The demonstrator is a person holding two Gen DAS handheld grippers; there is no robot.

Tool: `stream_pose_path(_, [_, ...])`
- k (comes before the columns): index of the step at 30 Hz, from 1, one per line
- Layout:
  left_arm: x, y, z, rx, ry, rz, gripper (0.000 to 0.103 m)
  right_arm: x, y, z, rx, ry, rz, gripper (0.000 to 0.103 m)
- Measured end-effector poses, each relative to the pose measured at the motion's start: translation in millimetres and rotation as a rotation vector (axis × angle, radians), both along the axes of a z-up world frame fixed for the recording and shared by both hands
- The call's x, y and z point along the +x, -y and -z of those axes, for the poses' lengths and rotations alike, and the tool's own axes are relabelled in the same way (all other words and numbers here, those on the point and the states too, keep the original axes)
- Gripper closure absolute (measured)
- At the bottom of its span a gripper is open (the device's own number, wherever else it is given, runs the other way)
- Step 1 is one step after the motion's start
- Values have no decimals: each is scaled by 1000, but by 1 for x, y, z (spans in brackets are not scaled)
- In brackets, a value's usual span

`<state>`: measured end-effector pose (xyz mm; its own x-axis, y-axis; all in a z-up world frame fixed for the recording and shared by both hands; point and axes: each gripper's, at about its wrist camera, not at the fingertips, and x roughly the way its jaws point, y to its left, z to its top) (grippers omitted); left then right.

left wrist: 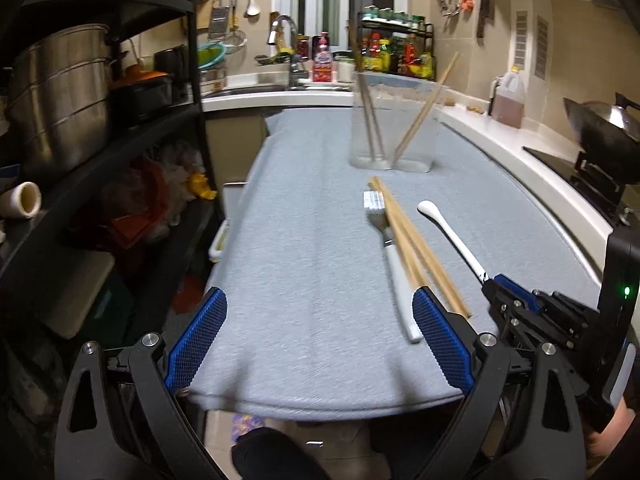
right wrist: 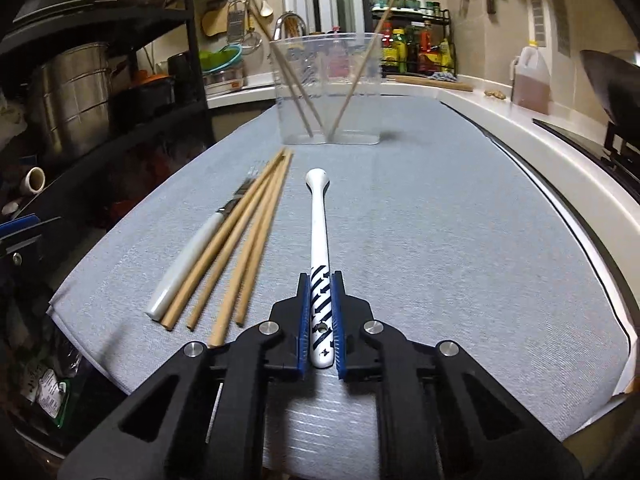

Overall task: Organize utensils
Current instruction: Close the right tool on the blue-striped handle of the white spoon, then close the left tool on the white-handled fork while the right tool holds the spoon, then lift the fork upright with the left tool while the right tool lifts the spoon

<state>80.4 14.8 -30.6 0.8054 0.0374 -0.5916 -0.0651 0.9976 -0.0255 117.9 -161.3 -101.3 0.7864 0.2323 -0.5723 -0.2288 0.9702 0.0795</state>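
A white spoon [right wrist: 318, 216] with a blue-patterned handle lies on the grey cloth [right wrist: 440, 240], bowl end pointing away. My right gripper [right wrist: 320, 280] is shut on its patterned handle, and from the left wrist this gripper [left wrist: 490, 282] shows at the right with the spoon [left wrist: 448, 232] running out from it. Several wooden chopsticks [right wrist: 248, 232] and a white-handled fork [right wrist: 188, 256] lie just left of the spoon. A clear container [right wrist: 360, 112] at the far end holds three chopsticks. My left gripper [left wrist: 320, 294] hangs open over the cloth's near edge, its right pad beside the fork [left wrist: 396, 280] and chopsticks [left wrist: 412, 240].
A black shelf with steel pots [left wrist: 60, 92] stands along the left. A white counter [left wrist: 520, 140] runs along the right with an oil jug [left wrist: 508, 96] and a wok [left wrist: 600, 120]. A sink and tap [left wrist: 280, 40] sit behind the container [left wrist: 416, 140].
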Motion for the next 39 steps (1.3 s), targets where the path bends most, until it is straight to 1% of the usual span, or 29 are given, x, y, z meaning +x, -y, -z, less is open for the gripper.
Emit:
stream_pose_path(3, [9,10,6,-30,9,35,12,-3,11,0,5,3,9,92])
stream_pose_path(7, [28,22,24,-15,6,37,12,-5,17,0,-7,11,16,92])
stream_pose_path(11, [44,23,37,-31,-28,40,14,-4,19,0,-1,7,14,92])
stream_pose_path(13, [50,25,43,-13,-35,54,14,-3,20,0,-1,8,13,92])
stream_pose_path(15, [54,26,49,-3,-49,59,17,-3,21,1,2,7,14,92])
stream_pose_path(18, [55,19,52,-29,-44,42,17,-3,20,2,7,7,16,92])
stream_pose_path(22, [54,13,57,21,-40,17,18,-2,20,3,6,17,22,92])
stream_pose_path(26, [54,13,56,26,-31,31,18,-3,18,6,-9,51,29,90])
stream_pose_path(28, [53,16,56,28,-17,58,25,-4,18,9,-7,78,32,90])
stream_pose_path(29, [51,18,57,29,-3,74,31,-5,18,10,-2,92,33,90])
stream_pose_path(30, [50,21,57,30,7,87,42,-7,19,12,2,109,34,90])
stream_pose_path(31, [47,24,57,28,24,111,48,-9,19,15,2,131,33,90])
stream_pose_path(32, [45,26,57,28,34,133,65,-11,18,16,-3,148,31,91])
stream_pose_path(33, [44,28,58,25,37,152,84,-12,18,17,-8,156,31,92])
stream_pose_path(34, [44,30,57,27,34,169,85,-12,19,16,0,151,30,92])
stream_pose_path(36, [45,29,54,19,16,169,86,-9,21,12,20,122,30,93])
stream_pose_path(37, [42,28,48,-1,27,167,86,-8,22,9,16,104,38,93])
stream_pose_path(39, [37,27,37,-3,60,166,86,-11,25,1,20,122,48,93])
